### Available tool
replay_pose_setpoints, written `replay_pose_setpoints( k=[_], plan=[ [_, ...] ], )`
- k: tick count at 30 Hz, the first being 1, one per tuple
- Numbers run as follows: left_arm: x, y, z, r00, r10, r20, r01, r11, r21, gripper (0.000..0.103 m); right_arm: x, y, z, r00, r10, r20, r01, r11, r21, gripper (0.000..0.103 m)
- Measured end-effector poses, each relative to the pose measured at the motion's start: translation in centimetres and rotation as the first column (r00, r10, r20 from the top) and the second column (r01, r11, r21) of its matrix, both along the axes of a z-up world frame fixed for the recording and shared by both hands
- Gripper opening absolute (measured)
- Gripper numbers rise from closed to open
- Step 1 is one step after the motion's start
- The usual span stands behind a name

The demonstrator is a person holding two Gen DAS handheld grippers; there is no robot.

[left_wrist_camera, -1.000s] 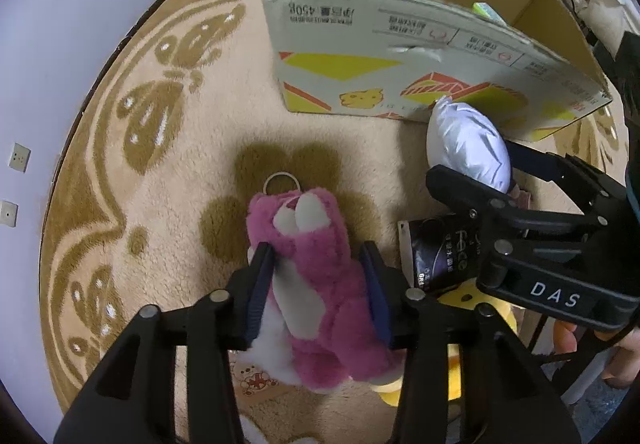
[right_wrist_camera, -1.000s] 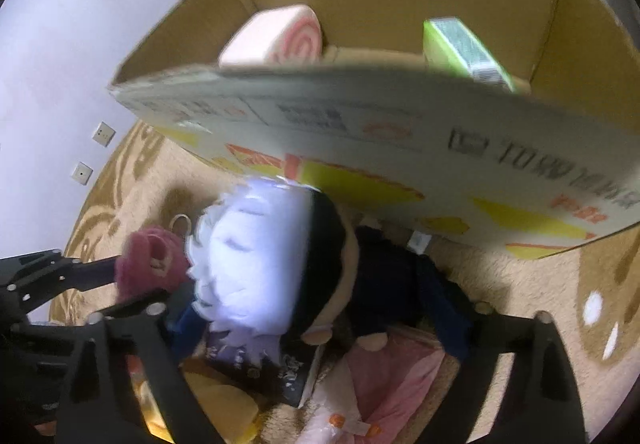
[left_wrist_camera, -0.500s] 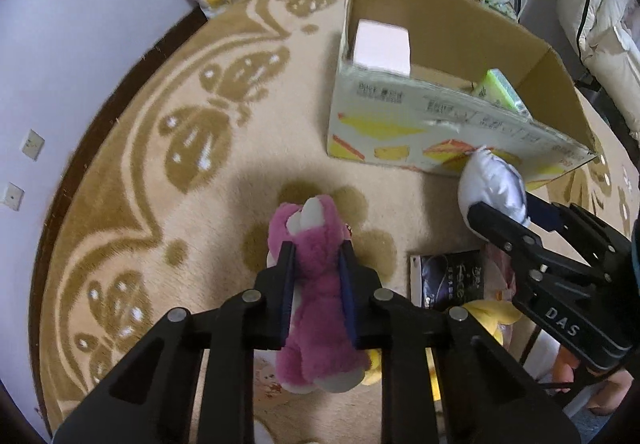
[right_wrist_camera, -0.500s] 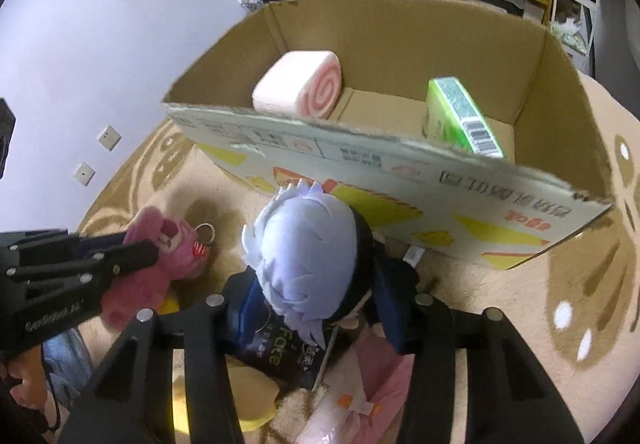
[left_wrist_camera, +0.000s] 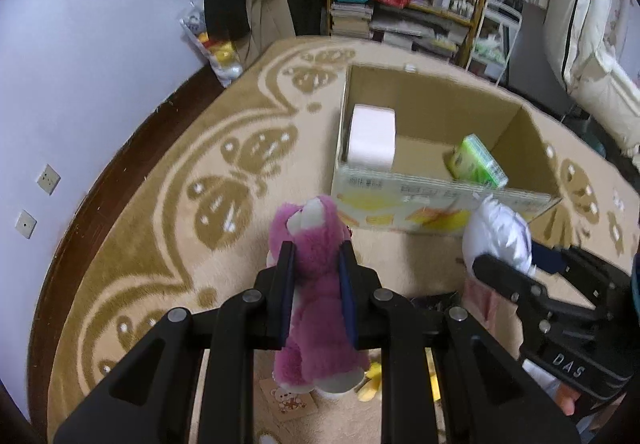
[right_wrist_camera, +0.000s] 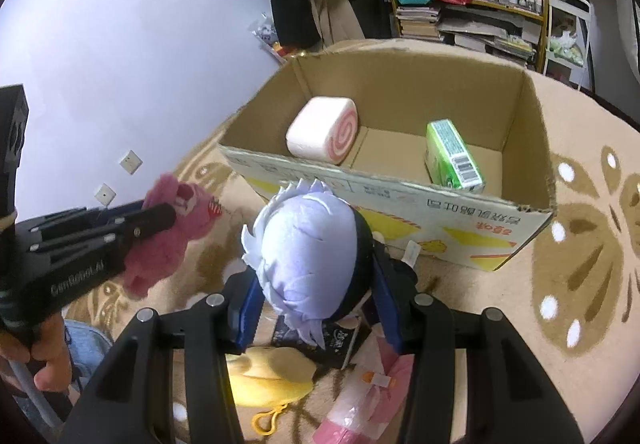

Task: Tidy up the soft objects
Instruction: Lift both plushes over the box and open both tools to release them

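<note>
Left gripper [left_wrist_camera: 316,268] clamped on pink bear [left_wrist_camera: 316,280], held in the air over the rug [left_wrist_camera: 152,228], just short of the box [left_wrist_camera: 404,204] front wall. Right gripper [right_wrist_camera: 316,296] clenched on white-haired doll [right_wrist_camera: 308,244] by its head, also lifted, near the box front. Box is open-topped; swirl-roll plush [right_wrist_camera: 322,132] sits in its left part, green pack [right_wrist_camera: 452,154] leans toward the right. Yellow plush [right_wrist_camera: 268,372] and pink packet [right_wrist_camera: 360,404] lie on the rug below the right gripper.
</note>
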State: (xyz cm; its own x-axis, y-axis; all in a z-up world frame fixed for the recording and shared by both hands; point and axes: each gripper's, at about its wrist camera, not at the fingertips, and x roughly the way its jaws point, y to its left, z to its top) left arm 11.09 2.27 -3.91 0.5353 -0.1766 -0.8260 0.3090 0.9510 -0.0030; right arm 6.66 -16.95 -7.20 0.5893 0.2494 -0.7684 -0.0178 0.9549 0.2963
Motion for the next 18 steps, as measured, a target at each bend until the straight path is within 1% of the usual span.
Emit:
replay_pose_setpoints(
  k=[3, 6, 9, 11, 13, 15, 18],
  plan=[
    [0.0, 0.1, 1.3, 0.998, 0.006, 0.061, -0.006, 1.000, 0.003, 0.019, -0.5, 0.1, 1.2, 1.000, 0.003, 0.029, -0.004, 1.000, 0.014, 0.052],
    [0.2, 0.0, 2.5, 0.995, 0.011, 0.098, -0.008, 1.000, -0.023, 0.019, -0.8, 0.0, 2.3, 0.998, 0.002, 0.060, -0.004, 1.000, 0.023, 0.052],
    [0.7, -0.1, 2.8, 0.991, 0.038, 0.128, -0.035, 0.999, -0.022, 0.019, -1.0, -0.1, 3.2, 0.996, 0.000, 0.089, -0.003, 1.000, 0.025, 0.052],
    [1.0, -0.3, 2.8, 0.989, 0.041, 0.142, -0.037, 0.999, -0.025, 0.019, -1.0, -0.1, 3.5, 0.995, -0.005, 0.100, 0.002, 1.000, 0.026, 0.052],
    [1.2, -0.6, 3.1, 0.987, 0.031, 0.160, -0.026, 0.999, -0.034, 0.019, -1.0, -0.2, 3.9, 0.993, -0.013, 0.118, 0.011, 1.000, 0.023, 0.052],
    [1.3, -1.1, 3.5, 0.983, 0.016, 0.183, -0.010, 0.999, -0.033, 0.019, -1.3, -0.3, 4.4, 0.989, -0.034, 0.142, 0.034, 0.999, 0.002, 0.052],
    [1.4, -2.0, 4.3, 0.974, -0.005, 0.227, 0.012, 1.000, -0.029, 0.020, -1.3, -0.5, 5.1, 0.983, -0.048, 0.177, 0.048, 0.999, 0.006, 0.052]
  ],
)
